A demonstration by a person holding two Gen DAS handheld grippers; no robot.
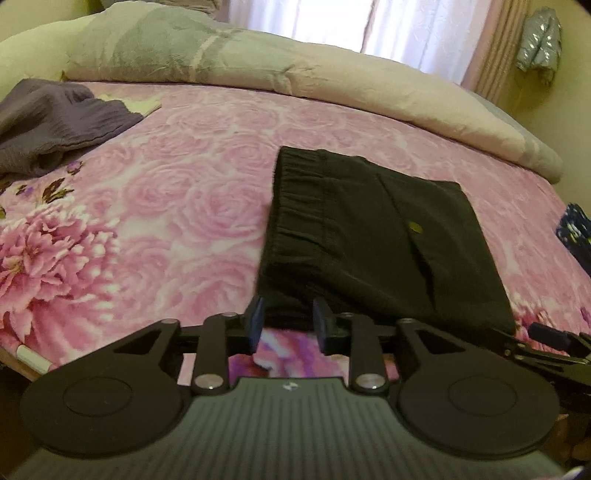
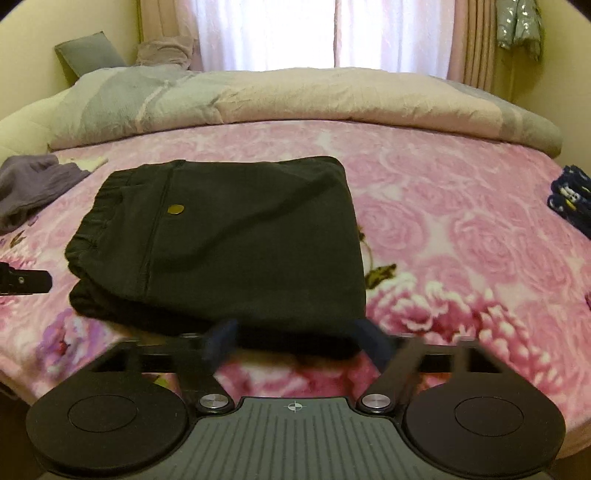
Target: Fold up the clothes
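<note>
The black trousers [image 1: 373, 236] lie folded into a compact rectangle on the pink rose-print blanket [image 1: 177, 192], and everything else is easiest placed from them. Their elastic waistband runs along the left edge, and a small brass button [image 2: 175, 209] sits on the top layer beside a pocket seam.

The left gripper [image 1: 288, 325] sits at the near left corner of the trousers, its two blue-padded fingers [image 1: 256, 323] spread apart with the cloth's edge showing between them; the hem seems to lie just at the tips rather than pinched, though the dark fabric makes that hard to judge. The right gripper [image 2: 299, 338] is at the near right edge of the trousers, fingers set wide (they are motion-blurred), holding nothing.

Left of the trousers and well apart lies a crumpled purple garment [image 1: 55, 122]. Beyond them a rolled grey-and-cream duvet [image 2: 295, 99] crosses the bed below a bright curtained window [image 2: 266, 33]. Far to the right of the trousers a dark blue patterned cloth [image 2: 570, 199] rests at the blanket's edge.
</note>
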